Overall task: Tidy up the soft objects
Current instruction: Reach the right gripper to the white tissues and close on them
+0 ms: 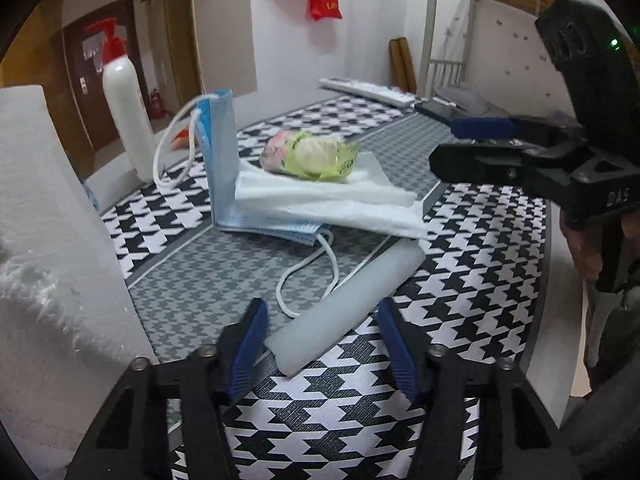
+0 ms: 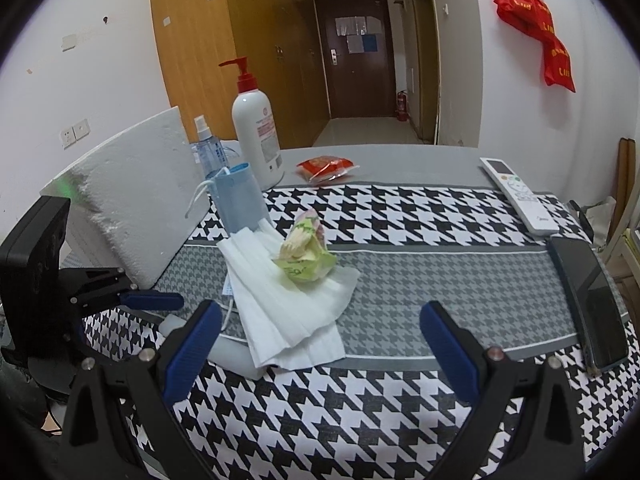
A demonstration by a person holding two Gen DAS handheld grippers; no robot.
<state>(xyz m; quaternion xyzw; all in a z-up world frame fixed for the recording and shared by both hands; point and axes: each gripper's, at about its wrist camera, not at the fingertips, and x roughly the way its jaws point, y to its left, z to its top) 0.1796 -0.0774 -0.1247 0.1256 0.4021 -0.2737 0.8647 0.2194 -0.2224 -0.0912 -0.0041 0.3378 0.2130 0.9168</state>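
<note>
Nearest the left gripper lies a white bar on the table, its near end between the spread fingers but not touched. Just beyond it, a blue mask is bent, one half upright, the other flat under white tissues. On the tissues rests a green packet. The right gripper is also spread and holds nothing, above the table's near edge. A foam block stands at the left edge, a pump bottle near the far edge.
</note>
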